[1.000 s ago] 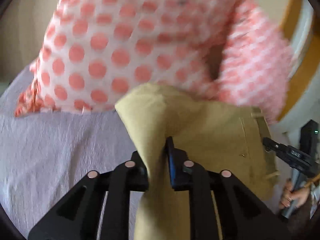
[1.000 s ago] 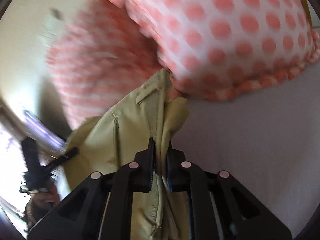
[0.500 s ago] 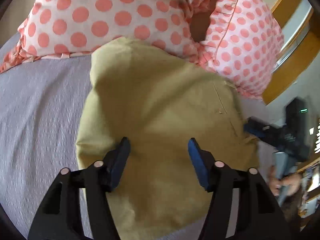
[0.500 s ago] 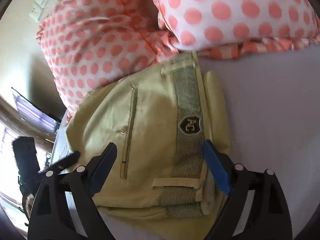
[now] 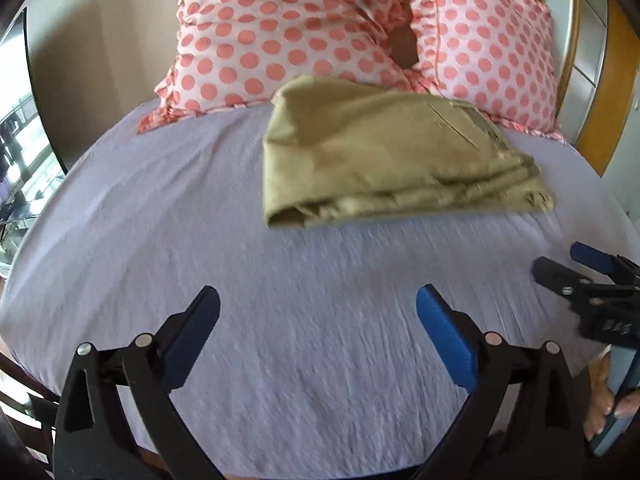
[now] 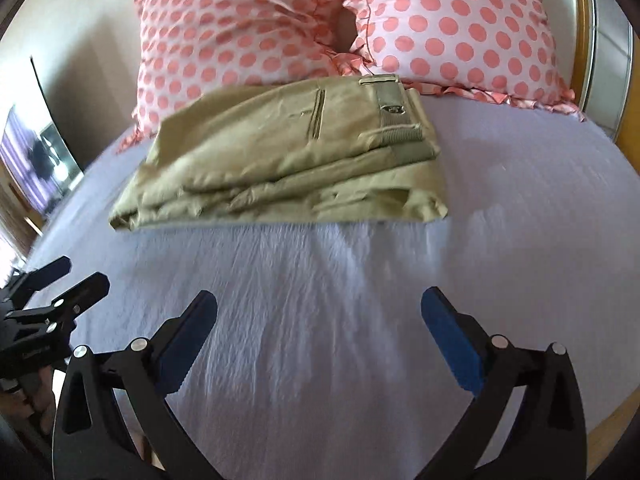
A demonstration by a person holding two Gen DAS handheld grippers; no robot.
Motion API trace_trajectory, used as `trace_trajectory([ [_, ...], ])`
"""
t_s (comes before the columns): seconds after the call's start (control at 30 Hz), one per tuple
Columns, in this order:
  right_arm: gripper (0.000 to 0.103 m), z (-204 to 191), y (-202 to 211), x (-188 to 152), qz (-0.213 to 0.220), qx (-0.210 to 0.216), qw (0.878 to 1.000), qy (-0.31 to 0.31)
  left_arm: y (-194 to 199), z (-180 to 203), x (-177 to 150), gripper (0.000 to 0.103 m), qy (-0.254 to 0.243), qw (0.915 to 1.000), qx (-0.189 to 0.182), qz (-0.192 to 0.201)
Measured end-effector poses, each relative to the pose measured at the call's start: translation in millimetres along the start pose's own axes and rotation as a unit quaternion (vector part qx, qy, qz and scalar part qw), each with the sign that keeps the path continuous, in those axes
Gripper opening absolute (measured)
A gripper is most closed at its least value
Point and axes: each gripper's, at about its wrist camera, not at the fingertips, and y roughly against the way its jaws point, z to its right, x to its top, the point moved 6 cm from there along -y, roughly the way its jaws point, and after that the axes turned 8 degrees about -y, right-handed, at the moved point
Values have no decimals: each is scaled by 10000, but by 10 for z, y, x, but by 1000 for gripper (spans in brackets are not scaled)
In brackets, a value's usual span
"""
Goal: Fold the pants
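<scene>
The khaki pants [image 5: 384,156] lie folded in a compact stack on the lilac bed sheet [image 5: 280,280], up against the pillows. In the right wrist view the pants [image 6: 288,156] show the waistband and back pocket on top. My left gripper [image 5: 318,304] is open and empty, well short of the pants, above the sheet. My right gripper [image 6: 320,304] is open and empty too, at a similar distance. The right gripper also shows at the right edge of the left wrist view [image 5: 576,268], and the left gripper at the left edge of the right wrist view [image 6: 68,276].
Two pink polka-dot pillows [image 5: 280,28] [image 5: 488,48] lean at the head of the bed behind the pants. A wooden bed frame [image 5: 600,92] runs along the right. A dark screen [image 6: 36,160] stands to the left of the bed.
Both grippers let go of the pants, opened wide and pulled back toward the foot of the bed. The pants now lie folded by the pillows.
</scene>
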Motion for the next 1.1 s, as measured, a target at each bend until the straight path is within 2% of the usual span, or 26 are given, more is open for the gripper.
trace_trajectory([
  [0.13, 102, -36, -76, -87, 18, -369, 9993, 69, -135, 20, -152, 101, 32, 9995, 138, -289],
  [0.23, 102, -61, -87, -124, 84, -579, 9981, 170, -133, 12, -182, 101, 105, 9997, 185, -134],
  [1.1, 102, -41, -84, -120, 115, -628, 9979, 78, -118, 37, -212, 101, 112, 9997, 190, -82],
])
